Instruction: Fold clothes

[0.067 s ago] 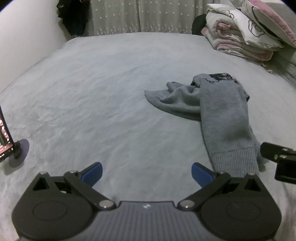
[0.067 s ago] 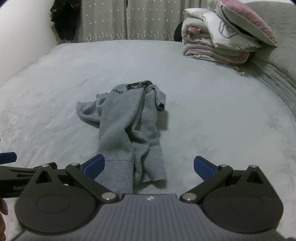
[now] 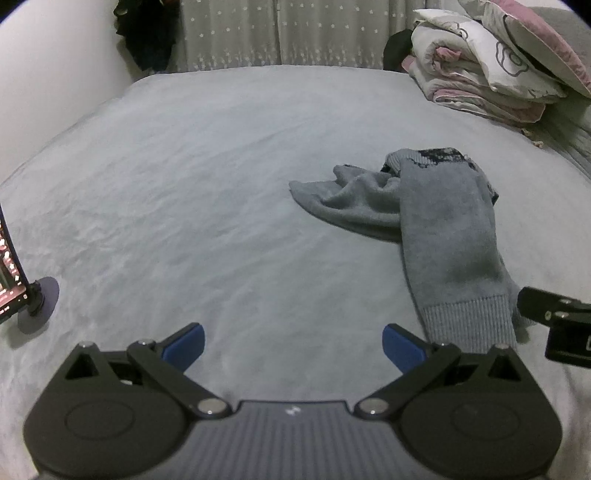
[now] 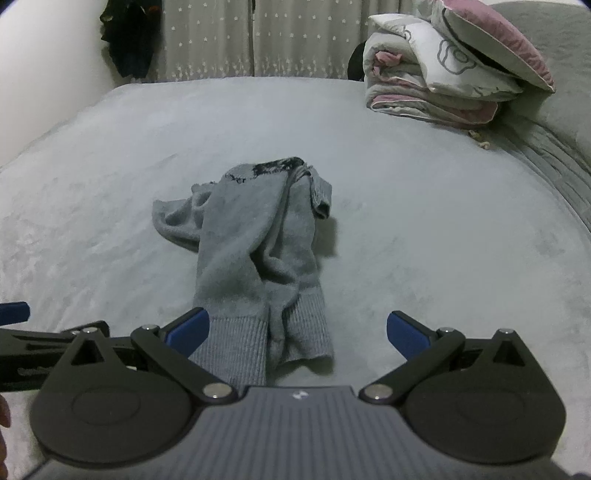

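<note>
Sweater point(image 4: 258, 258) lies just ahead of wide-open right gripper point(image 4: 297, 332) on bed point(image 4: 443, 240)

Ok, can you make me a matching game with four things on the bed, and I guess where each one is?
Things:
1. grey sweater
2. folded quilts
3. phone on a stand
4. dark clothes

Places:
A. hanging by the curtain, far left corner
B. stacked at the far right of the bed
C. at the left edge of the bed
D. lying in the middle of the bed

Pairs: 1-D, 2-B, 3-C, 4-A
</note>
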{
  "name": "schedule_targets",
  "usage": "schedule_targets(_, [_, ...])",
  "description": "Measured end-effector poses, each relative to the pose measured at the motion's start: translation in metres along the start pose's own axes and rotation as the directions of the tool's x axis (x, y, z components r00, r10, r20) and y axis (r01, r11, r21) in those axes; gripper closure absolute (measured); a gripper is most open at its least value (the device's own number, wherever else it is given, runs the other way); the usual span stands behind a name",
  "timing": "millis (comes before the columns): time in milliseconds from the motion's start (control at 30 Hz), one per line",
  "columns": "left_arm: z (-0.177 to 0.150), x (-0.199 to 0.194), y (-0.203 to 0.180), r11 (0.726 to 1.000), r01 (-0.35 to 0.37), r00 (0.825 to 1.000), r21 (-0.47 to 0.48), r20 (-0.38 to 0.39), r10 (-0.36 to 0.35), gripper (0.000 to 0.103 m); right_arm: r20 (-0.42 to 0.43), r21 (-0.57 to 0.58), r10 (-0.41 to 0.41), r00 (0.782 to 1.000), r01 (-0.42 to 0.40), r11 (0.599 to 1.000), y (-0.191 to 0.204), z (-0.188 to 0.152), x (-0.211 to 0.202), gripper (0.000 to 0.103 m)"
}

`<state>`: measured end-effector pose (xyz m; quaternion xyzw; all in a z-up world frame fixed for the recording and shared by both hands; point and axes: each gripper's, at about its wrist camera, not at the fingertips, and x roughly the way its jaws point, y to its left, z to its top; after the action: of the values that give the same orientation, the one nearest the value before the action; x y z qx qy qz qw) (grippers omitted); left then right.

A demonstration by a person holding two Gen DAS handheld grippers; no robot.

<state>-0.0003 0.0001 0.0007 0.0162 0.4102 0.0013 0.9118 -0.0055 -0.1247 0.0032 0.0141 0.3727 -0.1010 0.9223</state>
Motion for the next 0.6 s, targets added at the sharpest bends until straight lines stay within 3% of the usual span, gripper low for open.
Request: schedule_targets(600, [0.0032,-0.0041,-0.0002,1.000,-0.005,1.000,-0.002,0.018,0.005,0.000,-0.010,0.046,0.044,0.999,-0.044,0.998,-0.0047,-0.0036,-0.0001,0.000])
